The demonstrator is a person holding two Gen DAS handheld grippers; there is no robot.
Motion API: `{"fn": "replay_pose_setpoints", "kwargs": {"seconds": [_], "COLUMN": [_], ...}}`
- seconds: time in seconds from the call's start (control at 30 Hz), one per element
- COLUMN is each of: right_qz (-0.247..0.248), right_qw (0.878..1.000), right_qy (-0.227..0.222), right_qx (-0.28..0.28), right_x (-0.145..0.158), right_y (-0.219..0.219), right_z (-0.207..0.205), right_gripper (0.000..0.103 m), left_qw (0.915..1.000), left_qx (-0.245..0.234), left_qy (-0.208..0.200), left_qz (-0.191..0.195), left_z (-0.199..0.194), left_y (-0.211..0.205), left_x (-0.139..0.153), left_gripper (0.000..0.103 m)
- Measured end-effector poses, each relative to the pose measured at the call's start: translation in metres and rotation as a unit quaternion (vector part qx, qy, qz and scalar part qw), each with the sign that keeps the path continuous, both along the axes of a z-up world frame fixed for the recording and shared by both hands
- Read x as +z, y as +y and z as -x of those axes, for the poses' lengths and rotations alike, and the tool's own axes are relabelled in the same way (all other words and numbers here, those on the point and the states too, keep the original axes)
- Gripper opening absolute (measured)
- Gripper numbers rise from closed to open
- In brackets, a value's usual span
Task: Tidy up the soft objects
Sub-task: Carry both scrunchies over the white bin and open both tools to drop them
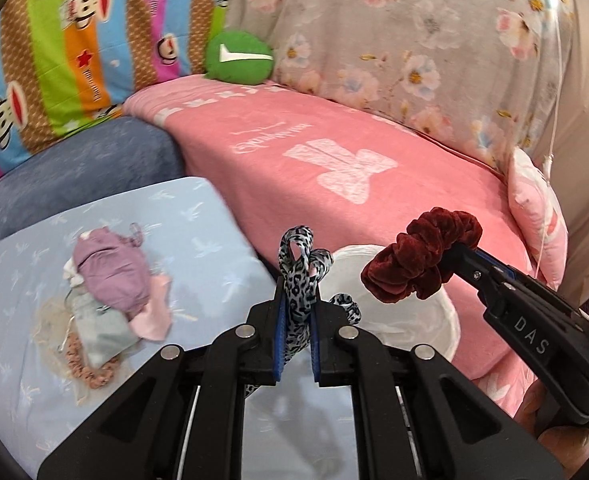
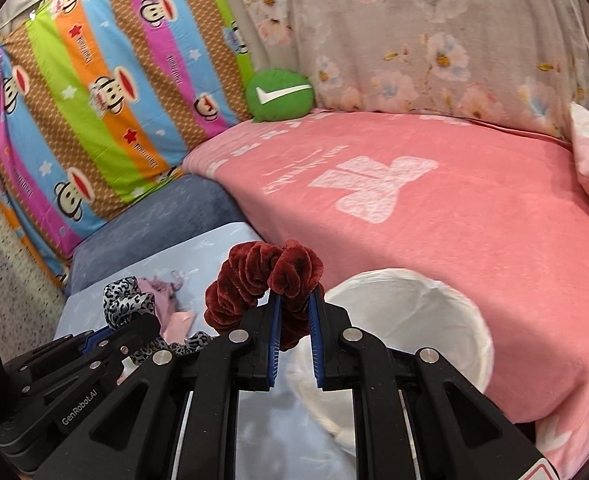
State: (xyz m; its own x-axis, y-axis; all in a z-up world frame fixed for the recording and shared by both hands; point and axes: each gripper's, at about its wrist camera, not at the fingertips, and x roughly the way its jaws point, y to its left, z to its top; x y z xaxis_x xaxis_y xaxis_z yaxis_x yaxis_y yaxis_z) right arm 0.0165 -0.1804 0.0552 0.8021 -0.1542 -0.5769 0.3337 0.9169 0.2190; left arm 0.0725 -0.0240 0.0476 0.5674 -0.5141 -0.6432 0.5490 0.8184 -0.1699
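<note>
My left gripper (image 1: 297, 300) is shut on a leopard-print hair tie (image 1: 300, 268), which loops up above the pads and dangles below. To its right, my right gripper (image 1: 452, 256) holds a dark red velvet scrunchie (image 1: 422, 256) in the air. In the right wrist view the right gripper (image 2: 294, 304) is shut on that red scrunchie (image 2: 266, 280), and the left gripper (image 2: 134, 320) with the leopard tie (image 2: 124, 300) shows at lower left. A white round basket (image 2: 454, 312) stands just beyond both grippers, its white rim (image 1: 452, 320) also seen behind the left one.
A pile of small soft items (image 1: 106, 292), purple, pink and pale green cloth with a tan scrunchie, lies on the light blue sheet (image 1: 198, 216). A pink blanket (image 1: 334, 168) covers the raised bed behind. A green round cushion (image 1: 238, 56), striped pillow (image 1: 54, 60) and floral bedding (image 1: 414, 40) stand further back.
</note>
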Motion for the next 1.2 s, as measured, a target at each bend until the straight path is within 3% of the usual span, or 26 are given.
{"fn": "replay_pose_setpoints", "kwargs": {"seconds": [0.33, 0.8, 0.93, 1.1, 1.2], "right_qz": [-0.014, -0.031, -0.036, -0.037, -0.037], "right_qw": [0.999, 0.997, 0.997, 0.997, 0.997], "right_qy": [0.006, 0.022, 0.024, 0.022, 0.023], "right_qx": [-0.042, -0.065, -0.066, -0.066, -0.064], "right_x": [-0.012, -0.03, -0.034, -0.036, -0.037], "right_y": [-0.047, -0.074, -0.076, -0.076, -0.075], "right_z": [0.024, 0.028, 0.028, 0.026, 0.025], "right_gripper": [0.012, 0.018, 0.023, 0.029, 0.03], "left_qw": [0.9985, 0.9965, 0.997, 0.9982, 0.9985], "left_qx": [-0.052, -0.074, -0.064, -0.045, -0.039], "left_qy": [-0.006, 0.01, 0.022, 0.021, 0.022], "left_qz": [-0.019, -0.037, -0.037, -0.034, -0.03], "left_z": [0.014, 0.013, 0.008, 0.004, 0.002], "left_y": [-0.058, -0.095, -0.096, -0.092, -0.089], "left_x": [-0.002, -0.01, -0.014, -0.015, -0.015], "left_gripper": [0.01, 0.01, 0.021, 0.051, 0.052]}}
